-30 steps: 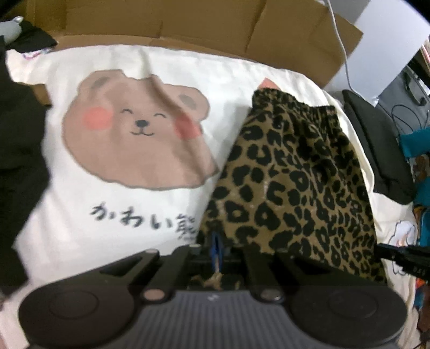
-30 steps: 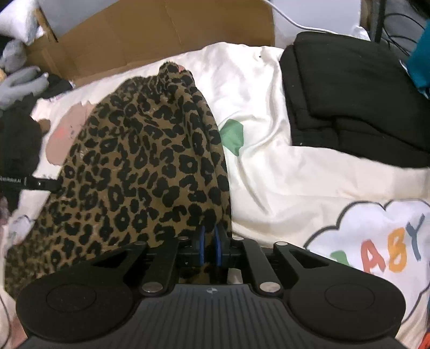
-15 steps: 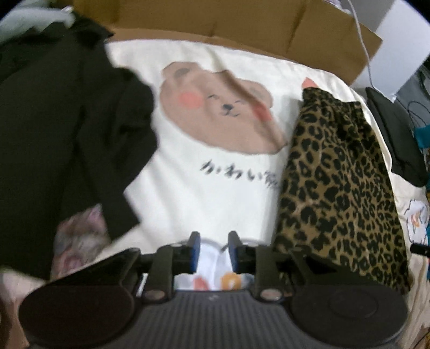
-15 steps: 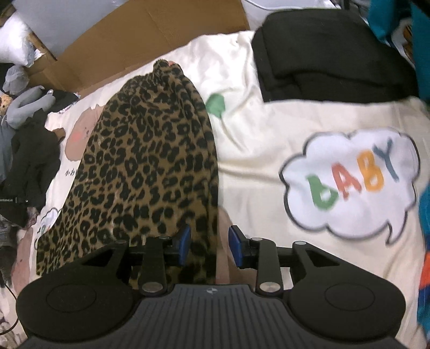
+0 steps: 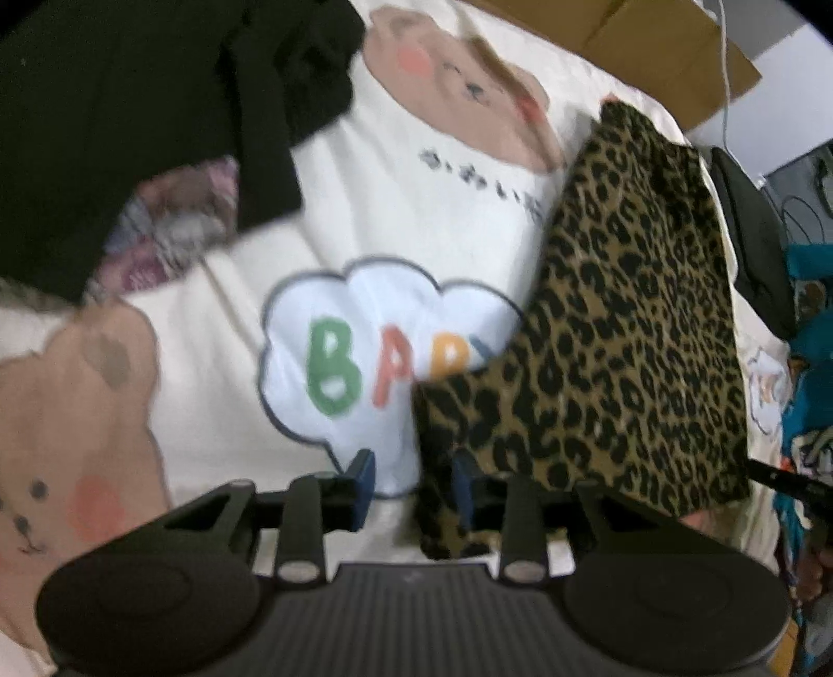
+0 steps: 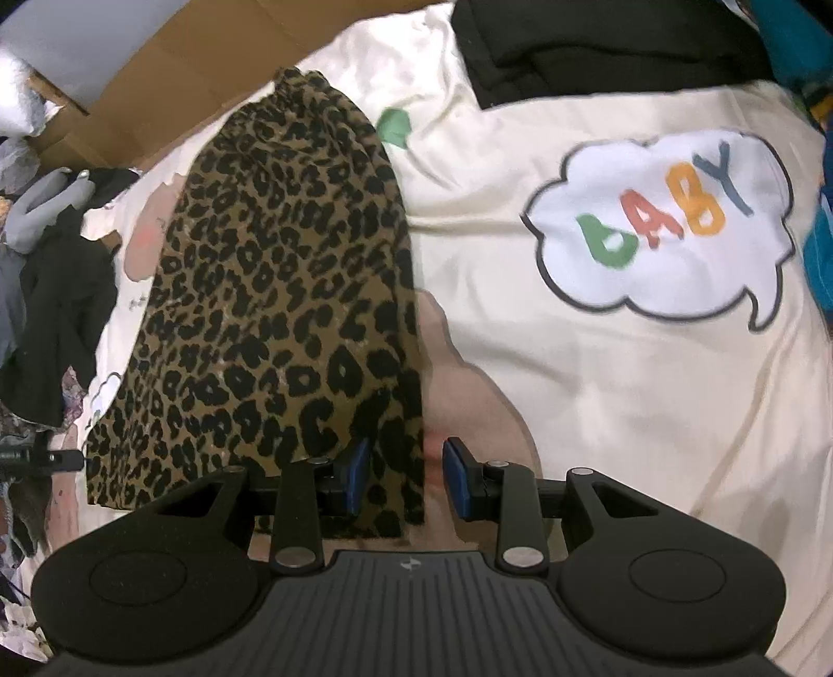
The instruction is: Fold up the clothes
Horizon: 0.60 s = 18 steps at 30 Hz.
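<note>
**Both grippers let go of the leopard garment**

A leopard-print garment (image 6: 281,291) lies long and narrow on a cream printed bedsheet (image 6: 598,375), elastic waistband at the far end. A second ago both grippers were clamped on its near hem; now the left gripper (image 5: 411,487) and right gripper (image 6: 406,476) have their blue jaws spread apart, holding nothing, each straddling a near corner. That release suggests a lengthwise fold has just been laid down. Folded black clothes (image 6: 598,41) sit beyond.
</note>
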Motion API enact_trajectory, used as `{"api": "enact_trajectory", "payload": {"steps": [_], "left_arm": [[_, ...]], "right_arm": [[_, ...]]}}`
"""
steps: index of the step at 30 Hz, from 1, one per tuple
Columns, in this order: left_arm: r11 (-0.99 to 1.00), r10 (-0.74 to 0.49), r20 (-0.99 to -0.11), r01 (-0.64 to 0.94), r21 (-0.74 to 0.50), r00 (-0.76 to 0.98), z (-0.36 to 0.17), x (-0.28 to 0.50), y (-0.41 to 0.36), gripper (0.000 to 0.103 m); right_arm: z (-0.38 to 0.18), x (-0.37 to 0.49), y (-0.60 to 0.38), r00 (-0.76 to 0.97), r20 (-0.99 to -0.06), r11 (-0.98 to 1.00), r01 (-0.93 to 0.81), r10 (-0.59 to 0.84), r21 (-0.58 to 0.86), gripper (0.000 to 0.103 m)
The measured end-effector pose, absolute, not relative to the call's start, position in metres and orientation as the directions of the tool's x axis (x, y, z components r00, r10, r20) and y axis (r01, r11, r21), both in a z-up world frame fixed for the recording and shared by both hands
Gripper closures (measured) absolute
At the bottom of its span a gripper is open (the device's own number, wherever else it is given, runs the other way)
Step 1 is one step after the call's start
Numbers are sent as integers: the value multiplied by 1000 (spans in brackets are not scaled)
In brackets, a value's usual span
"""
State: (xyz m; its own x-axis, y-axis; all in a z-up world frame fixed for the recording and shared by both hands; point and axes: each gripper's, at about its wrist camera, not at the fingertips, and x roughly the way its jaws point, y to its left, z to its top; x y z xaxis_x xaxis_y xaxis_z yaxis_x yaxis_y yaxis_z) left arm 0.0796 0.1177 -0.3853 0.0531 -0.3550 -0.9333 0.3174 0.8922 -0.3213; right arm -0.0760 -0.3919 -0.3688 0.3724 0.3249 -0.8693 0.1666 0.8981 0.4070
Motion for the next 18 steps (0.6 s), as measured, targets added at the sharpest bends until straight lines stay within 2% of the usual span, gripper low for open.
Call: {"api": "enact_trajectory", "payload": {"steps": [8, 12, 15, 16, 18], "left_arm": [[886, -361, -932, 323, -331, 36, -411, 71, 110, 70], [871, -377, -925, 354, -340, 38, -414, 67, 104, 62], [869, -383, -923, 355, -345, 41, -414, 64, 101, 62], [868, -387, -921, 355, -348, 41, -414, 64, 101, 63], [865, -396, -917, 350, -359, 40, -413, 64, 104, 75]], "right_arm": [[-380, -80, -388, 336, -881, 895, 182, 333, 408, 65], [-384, -79, -385, 320, -887, 898, 179, 333, 402, 62], [-386, -79, -383, 306, -892, 902, 172, 333, 396, 60], [-387, -78, -382, 302, -894, 904, 170, 333, 394, 60], [-389, -78, -381, 292, -897, 906, 165, 332, 389, 60]]}}
